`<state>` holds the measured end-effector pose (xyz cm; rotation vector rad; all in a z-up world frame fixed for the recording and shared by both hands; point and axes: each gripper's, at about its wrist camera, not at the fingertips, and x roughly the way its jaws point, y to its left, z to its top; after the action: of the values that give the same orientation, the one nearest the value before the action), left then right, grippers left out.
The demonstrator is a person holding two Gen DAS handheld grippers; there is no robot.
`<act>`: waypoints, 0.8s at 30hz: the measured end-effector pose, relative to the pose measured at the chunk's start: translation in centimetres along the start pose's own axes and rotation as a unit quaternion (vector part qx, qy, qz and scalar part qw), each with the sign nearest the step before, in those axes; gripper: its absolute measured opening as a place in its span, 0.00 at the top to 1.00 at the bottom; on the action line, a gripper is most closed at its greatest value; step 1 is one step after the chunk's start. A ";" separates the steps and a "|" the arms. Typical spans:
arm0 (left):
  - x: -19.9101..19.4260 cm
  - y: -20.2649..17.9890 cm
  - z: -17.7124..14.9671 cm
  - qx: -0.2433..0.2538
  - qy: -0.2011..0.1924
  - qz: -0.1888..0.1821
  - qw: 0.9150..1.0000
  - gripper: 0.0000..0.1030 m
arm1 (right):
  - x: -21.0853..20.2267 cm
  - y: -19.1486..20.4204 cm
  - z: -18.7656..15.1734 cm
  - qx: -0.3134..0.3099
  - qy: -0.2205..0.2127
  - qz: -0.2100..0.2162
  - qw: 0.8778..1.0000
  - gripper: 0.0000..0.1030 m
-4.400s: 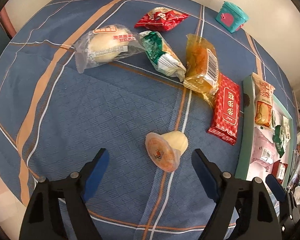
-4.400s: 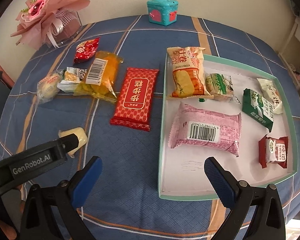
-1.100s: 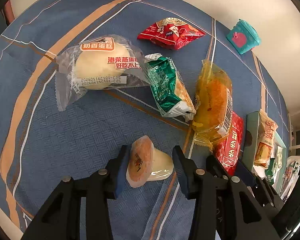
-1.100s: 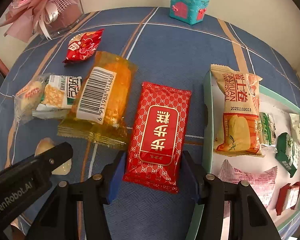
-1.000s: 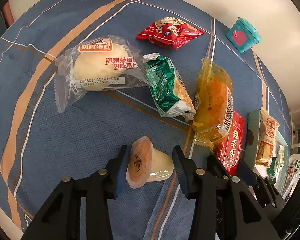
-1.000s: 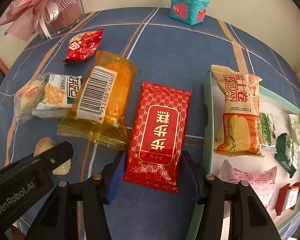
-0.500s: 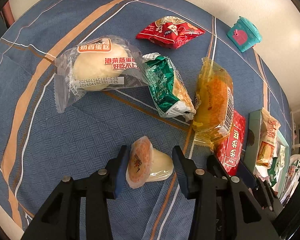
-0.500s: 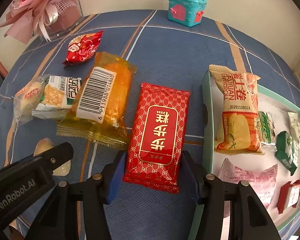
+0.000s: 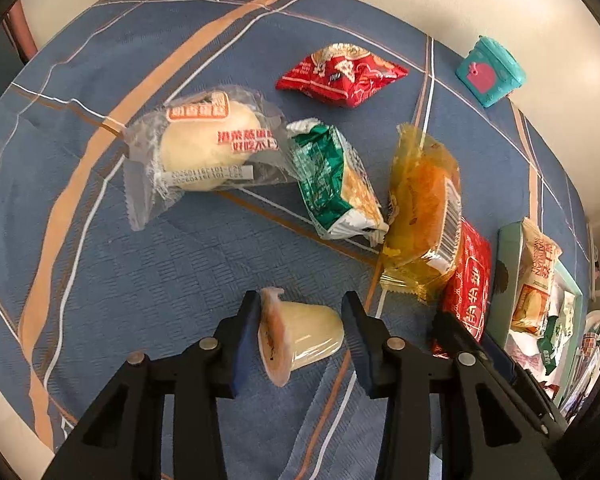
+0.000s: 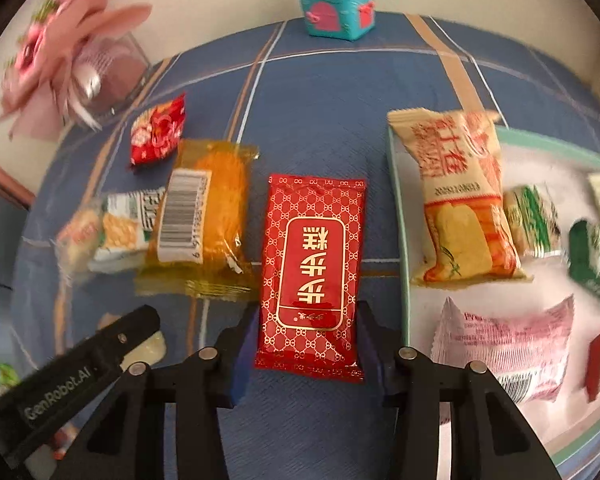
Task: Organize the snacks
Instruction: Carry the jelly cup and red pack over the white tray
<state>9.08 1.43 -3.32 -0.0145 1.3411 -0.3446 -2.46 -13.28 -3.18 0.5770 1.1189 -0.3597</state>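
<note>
My left gripper (image 9: 300, 332) is shut on a pale yellow jelly cup (image 9: 300, 334), its lid against the left pad, just above the blue tablecloth. My right gripper (image 10: 306, 344) is shut on the near end of a flat red snack pack (image 10: 314, 264) and holds it lifted beside the tray. The light green tray (image 10: 398, 240) with a white floor lies to the right and holds several snacks, among them an orange bread bag (image 10: 460, 196) and a pink pack (image 10: 508, 344).
On the cloth lie a clear-wrapped bun (image 9: 204, 152), a green pack (image 9: 332, 184), an orange-yellow cake pack (image 9: 424, 208) and a small red bag (image 9: 340, 74). A teal box (image 10: 336, 0) and a pink bouquet (image 10: 60, 56) stand at the far edge.
The right gripper has lifted the red pack and the view has swung, blurred by motion. The left gripper has raised the jelly cup slightly; both jaws stayed closed on their items.
</note>
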 end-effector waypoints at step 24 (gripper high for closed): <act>0.4 -3.1 -1.7 0.067 0.037 0.048 0.996 0.59 | -3.5 -0.7 -2.5 0.017 0.032 0.020 0.999 0.53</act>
<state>6.83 -1.29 -3.49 0.1746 1.3837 -0.3565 -6.11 -12.37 -0.95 0.6439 1.1631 -0.3291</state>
